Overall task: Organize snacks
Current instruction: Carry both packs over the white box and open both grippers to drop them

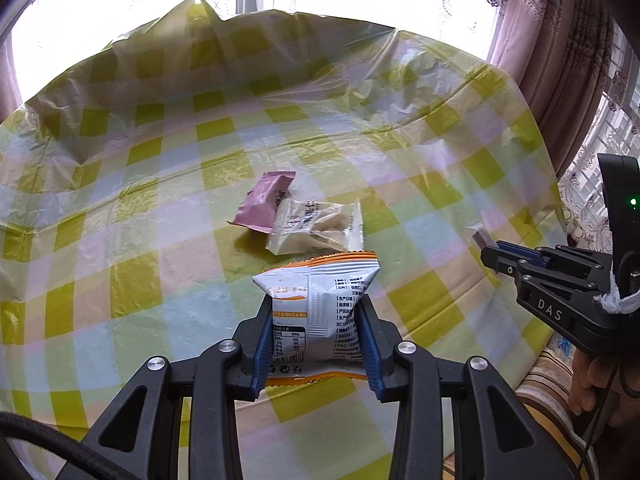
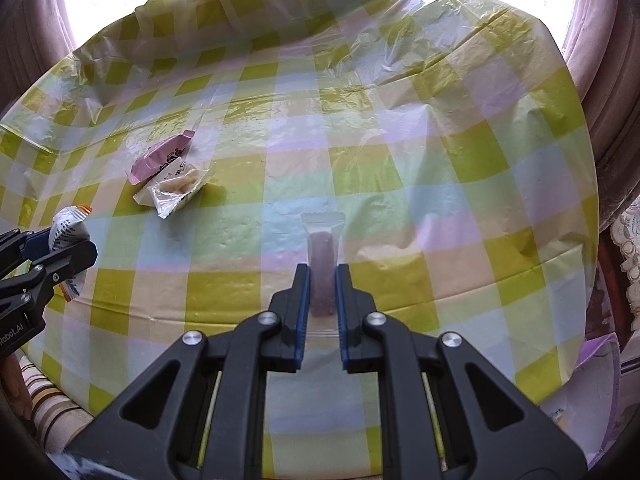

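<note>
My left gripper (image 1: 316, 304) is shut on a white and orange snack packet (image 1: 320, 304) and holds it above the checked tablecloth (image 1: 140, 208). Just beyond it lie a pink snack packet (image 1: 264, 202) and a clear packet of pale biscuits (image 1: 316, 226), touching each other. My right gripper (image 2: 322, 276) is shut on a thin clear packet with a purple bar (image 2: 322, 264). The right gripper also shows at the right edge of the left wrist view (image 1: 490, 250), apart from the pile. The left gripper with its packet shows at the left of the right wrist view (image 2: 68, 240).
The tablecloth is crinkled plastic in yellow, green and lilac checks. Pink curtains (image 1: 560, 60) and a bright window stand behind the table. A striped cushion (image 2: 48, 408) lies by the table's near edge. The pink and clear packets also show in the right wrist view (image 2: 168, 176).
</note>
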Action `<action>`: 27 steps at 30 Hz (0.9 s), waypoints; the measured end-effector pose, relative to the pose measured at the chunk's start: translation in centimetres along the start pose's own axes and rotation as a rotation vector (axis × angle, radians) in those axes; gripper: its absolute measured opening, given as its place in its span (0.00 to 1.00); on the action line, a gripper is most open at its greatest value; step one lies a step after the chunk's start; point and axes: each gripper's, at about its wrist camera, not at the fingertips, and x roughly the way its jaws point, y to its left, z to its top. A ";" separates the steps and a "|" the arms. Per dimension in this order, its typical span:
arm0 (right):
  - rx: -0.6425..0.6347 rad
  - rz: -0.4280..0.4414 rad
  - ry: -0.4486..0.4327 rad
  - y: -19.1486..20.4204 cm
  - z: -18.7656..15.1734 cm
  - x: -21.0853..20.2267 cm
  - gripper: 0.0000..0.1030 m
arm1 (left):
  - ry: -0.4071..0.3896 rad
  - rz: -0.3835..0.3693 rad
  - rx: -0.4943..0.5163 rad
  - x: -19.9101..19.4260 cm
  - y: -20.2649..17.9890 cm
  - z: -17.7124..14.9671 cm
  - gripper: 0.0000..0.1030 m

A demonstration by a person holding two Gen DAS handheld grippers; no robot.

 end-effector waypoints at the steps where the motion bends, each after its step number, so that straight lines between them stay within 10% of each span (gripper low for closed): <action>1: 0.001 -0.004 -0.001 -0.3 -0.3 -0.3 0.15 | 0.000 -0.007 0.011 -0.1 -0.7 -0.1 0.38; 27: 0.257 -0.158 0.044 -17.6 -11.4 -7.4 0.15 | 0.089 -0.244 0.384 0.3 -19.3 -0.6 0.38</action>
